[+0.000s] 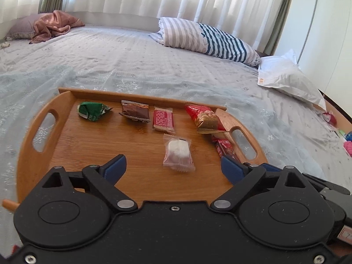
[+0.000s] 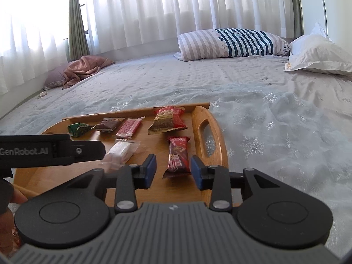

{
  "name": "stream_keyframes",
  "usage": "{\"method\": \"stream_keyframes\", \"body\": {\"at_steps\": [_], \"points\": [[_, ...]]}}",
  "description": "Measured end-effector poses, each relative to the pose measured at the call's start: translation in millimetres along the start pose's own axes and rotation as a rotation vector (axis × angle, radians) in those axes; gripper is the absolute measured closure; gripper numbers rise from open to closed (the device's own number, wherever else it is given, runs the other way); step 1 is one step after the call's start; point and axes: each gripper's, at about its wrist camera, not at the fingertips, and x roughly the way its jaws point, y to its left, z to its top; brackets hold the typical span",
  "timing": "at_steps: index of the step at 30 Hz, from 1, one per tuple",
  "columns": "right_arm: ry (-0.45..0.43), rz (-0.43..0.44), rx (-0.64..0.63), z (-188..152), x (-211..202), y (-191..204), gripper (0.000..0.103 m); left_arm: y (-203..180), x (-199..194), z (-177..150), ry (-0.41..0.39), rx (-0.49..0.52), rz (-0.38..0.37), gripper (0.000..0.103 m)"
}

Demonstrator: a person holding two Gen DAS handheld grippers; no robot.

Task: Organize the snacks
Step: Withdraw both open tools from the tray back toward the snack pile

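A wooden tray (image 1: 94, 145) (image 2: 217, 145) lies on the bed with several snacks. Along its far edge lie a green packet (image 1: 92, 110) (image 2: 78, 128), a brown packet (image 1: 135, 111) (image 2: 109, 125), a red-white bar (image 1: 163, 119) (image 2: 128, 128) and a peanut bag (image 1: 203, 117) (image 2: 167, 120). A clear packet with a white sweet (image 1: 178, 151) (image 2: 120, 150) lies mid-tray. A dark red bar (image 2: 178, 156) (image 1: 224, 147) lies by the right handle. My left gripper (image 1: 173, 167) is open just short of the white sweet. My right gripper (image 2: 173, 169) is open, its jaws either side of the red bar's near end.
The bed has a pale patterned cover. A striped pillow (image 1: 209, 38) (image 2: 233, 43) and a white pillow (image 1: 290, 81) (image 2: 319, 55) lie at the far side. A pink cloth (image 1: 55, 25) (image 2: 84, 70) lies far left. The left gripper's body (image 2: 50, 151) crosses the right wrist view.
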Motion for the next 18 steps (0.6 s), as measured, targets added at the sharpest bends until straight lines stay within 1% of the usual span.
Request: {"method": "stream_keyframes", "body": {"at_steps": [1, 6, 10, 12, 18], "points": [[-0.001, 0.001, -0.002, -2.0, -3.7, 0.5, 0.044, 0.7, -6.5, -2.6, -0.007, 0.015, 0.001, 0.008], [-0.011, -0.004, -0.021, -15.4, -24.0, 5.2, 0.035, 4.7, -40.5, -18.6, -0.049, 0.067, 0.01, 0.005], [-0.025, -0.021, -0.039, -26.0, -39.6, 10.8, 0.028, 11.0, -63.9, -32.7, -0.072, 0.065, 0.0, 0.004], [-0.032, -0.032, -0.051, -31.2, -46.3, 12.6, 0.022, 14.6, -73.7, -39.8, -0.075, 0.065, -0.003, 0.003], [-0.035, -0.067, -0.078, -47.4, -60.8, 15.7, 0.016, 22.0, -100.2, -62.2, -0.09, 0.099, 0.021, 0.002]]}}
